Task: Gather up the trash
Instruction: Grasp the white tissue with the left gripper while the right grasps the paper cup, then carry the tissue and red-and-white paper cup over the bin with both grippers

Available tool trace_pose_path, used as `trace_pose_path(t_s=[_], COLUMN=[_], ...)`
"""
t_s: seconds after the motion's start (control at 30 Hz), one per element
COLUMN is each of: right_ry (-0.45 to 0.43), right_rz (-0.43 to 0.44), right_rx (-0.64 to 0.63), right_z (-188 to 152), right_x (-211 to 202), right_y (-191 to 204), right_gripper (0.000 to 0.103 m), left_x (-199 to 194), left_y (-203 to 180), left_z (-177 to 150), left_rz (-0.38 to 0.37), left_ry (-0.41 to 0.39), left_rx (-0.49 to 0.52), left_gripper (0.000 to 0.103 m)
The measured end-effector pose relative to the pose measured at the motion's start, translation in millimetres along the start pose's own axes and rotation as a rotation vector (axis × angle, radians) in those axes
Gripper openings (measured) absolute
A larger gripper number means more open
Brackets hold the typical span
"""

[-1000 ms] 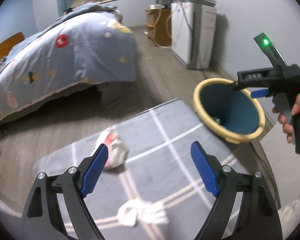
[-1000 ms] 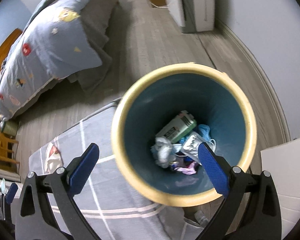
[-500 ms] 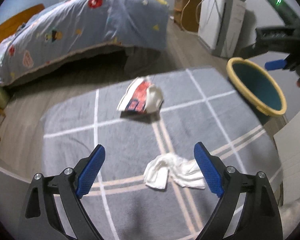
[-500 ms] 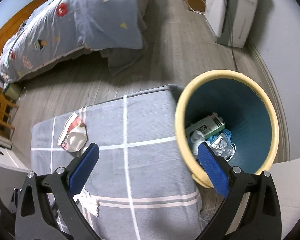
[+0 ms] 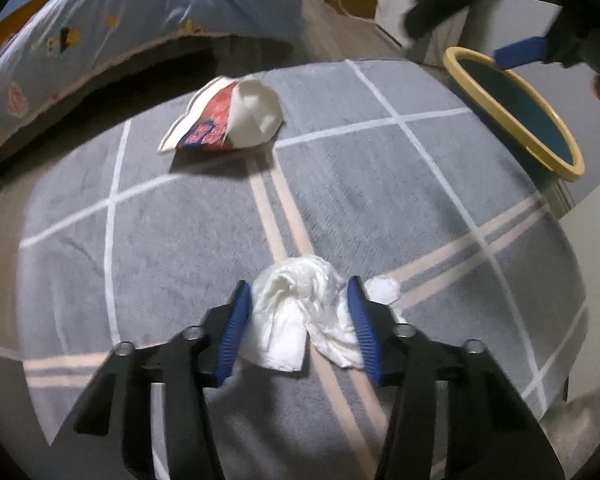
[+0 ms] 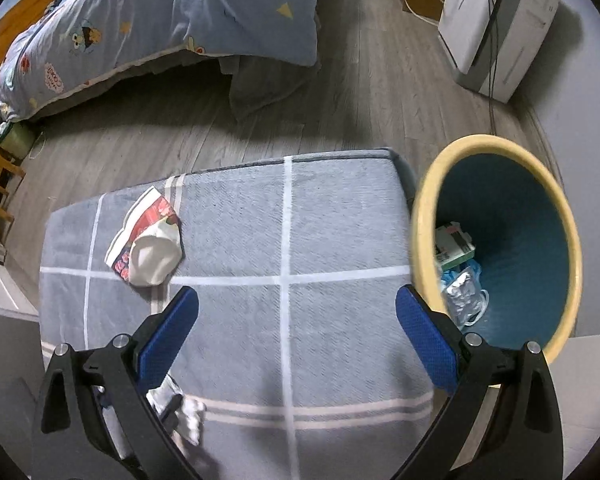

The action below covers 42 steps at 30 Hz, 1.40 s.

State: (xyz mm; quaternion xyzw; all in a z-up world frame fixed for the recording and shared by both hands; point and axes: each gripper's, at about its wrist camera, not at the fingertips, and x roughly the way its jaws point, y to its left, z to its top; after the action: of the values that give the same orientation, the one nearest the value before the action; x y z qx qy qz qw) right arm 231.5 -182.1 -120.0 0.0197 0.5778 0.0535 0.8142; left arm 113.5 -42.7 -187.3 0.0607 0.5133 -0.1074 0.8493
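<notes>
**Left tool closing around tissue; bin at the counter's end**

1. Left tool (image 5: 299,312): I read its jaws as closing. The ribbed blue pads (image 5: 236,328) stand on either side of a crumpled white tissue (image 5: 300,312), and both touch or nearly touch its soft, creased folds. A firm grip is not confirmed. The tissue lies on the counter (image 5: 380,200), on a pale stripe of the cover.

2. Right tool (image 6: 296,328): I read its jaws as wide apart with nothing between them. The pads are a woven-textured blue on black plastic arms. It points down at the counter's grey cover, beside the bin.

3. Counter surface: a padded top in grey, towel-like fabric crossed by white and beige lines in a grid.

4. Second piece of trash: a flattened paper cup (image 5: 228,120), white inside, printed red and blue outside, lying on its side well apart from the tissue, toward the counter's far edge.

5. Container: a round bin (image 6: 424,216) with a thick cream-yellow rim and a dark teal interior stands just beside the counter's end. It holds a green-and-white carton (image 6: 454,244), a crumpled silvery wrapper (image 6: 462,292) and blue plastic scraps.

6. Surroundings: grey wood-grain floor (image 6: 340,92) and a bed (image 6: 172,12) under a blue quilt with cartoon prints.
</notes>
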Motion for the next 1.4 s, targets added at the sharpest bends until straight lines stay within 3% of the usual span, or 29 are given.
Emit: trace_pose_path(t_s=[0.07,0.13,0.37,0.63,0.9,1.03,1.1,1.17,1.23,1.4], right_ry=[0.001,0.007,0.010,0.015,0.034,0.048,0.055,0.050,0.040,0.024], right_rz=[0.007,0.019,0.079,0.098,0.110,0.073,0.040,0.039,0.045,0.049], right_rx=[0.014,0.022,0.019,-0.007,0.016,-0.005,-0.015,-0.022,-0.025,-0.034], right_z=[3,5,11,11,14,14,13,13,13,13], right_x=[6,12,28,42,61,71,75,75,70,59], right_y=[6,15,58,94,114,124,126,124,120,108], right_gripper=[0.097,0.097,0.097,0.093,0.064,0.058,0.045,0.039,0.024,0.012], left_x=[-2,-5,-22,-28,-28,-27,-27,-28,-28,-31], left_y=[5,12,48,80,100,104,103,103,103,97], left_z=[1,2,4,-2,-7,-6,-5,-4,-4,-2], left_rz=[-0.003,-0.002,0.065,0.099,0.099,0.096,0.099,0.097,0.096,0.100], left_ry=[-0.011,-0.022,-0.068,-0.061,-0.057,-0.059,-0.061,-0.066,-0.071,-0.082], left_rx=[-0.005,-0.018,-0.076,-0.153,-0.172,-0.178,-0.176,-0.179,-0.178,-0.165], left_gripper=[0.025,0.021,0.020,0.020,0.020,0.020,0.020,0.020,0.020,0.020])
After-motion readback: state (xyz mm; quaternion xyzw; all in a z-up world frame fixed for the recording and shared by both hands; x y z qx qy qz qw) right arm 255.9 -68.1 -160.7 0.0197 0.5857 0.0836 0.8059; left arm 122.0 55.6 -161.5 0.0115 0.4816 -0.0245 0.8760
